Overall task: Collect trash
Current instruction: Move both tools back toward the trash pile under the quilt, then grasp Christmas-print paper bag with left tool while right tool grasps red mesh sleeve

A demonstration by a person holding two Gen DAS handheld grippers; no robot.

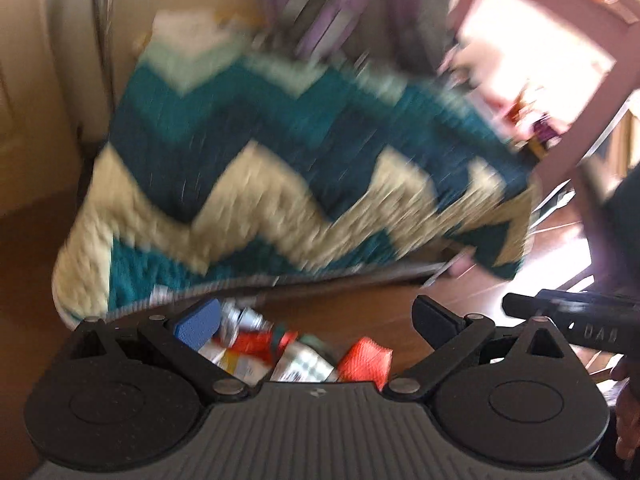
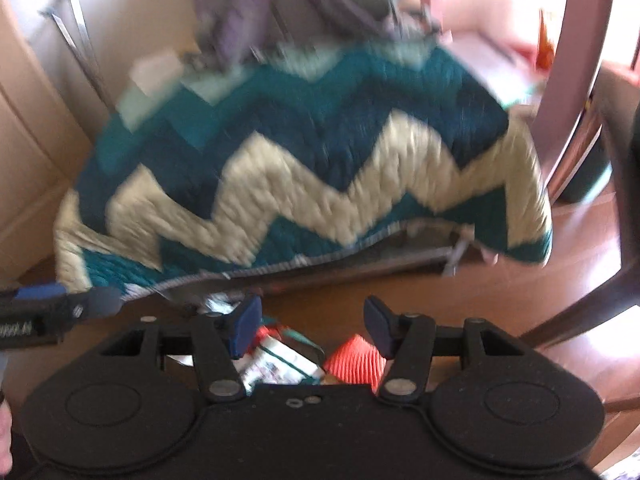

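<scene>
A small heap of trash lies on the wooden floor: a crushed can (image 1: pixel 240 320), red and white wrappers (image 1: pixel 256 346), a white and teal packet (image 2: pixel 280 360) and an orange ribbed piece (image 1: pixel 366 362) (image 2: pixel 354 360). My left gripper (image 1: pixel 316 320) hangs open just above the heap, and nothing is pressed between its pads. My right gripper (image 2: pixel 312 322) is open too, over the same heap, with the orange piece near its right finger (image 2: pixel 378 324). Each gripper shows at the edge of the other's view. Both views are blurred by motion.
A teal, navy and cream zigzag quilt (image 1: pixel 280 168) (image 2: pixel 312 168) hangs down to the floor just beyond the trash. Pink furniture legs (image 1: pixel 560 184) (image 2: pixel 576 80) stand at the right, and a dark chair leg (image 2: pixel 624 208) is further right. Purple fabric (image 2: pixel 240 20) hangs behind the quilt.
</scene>
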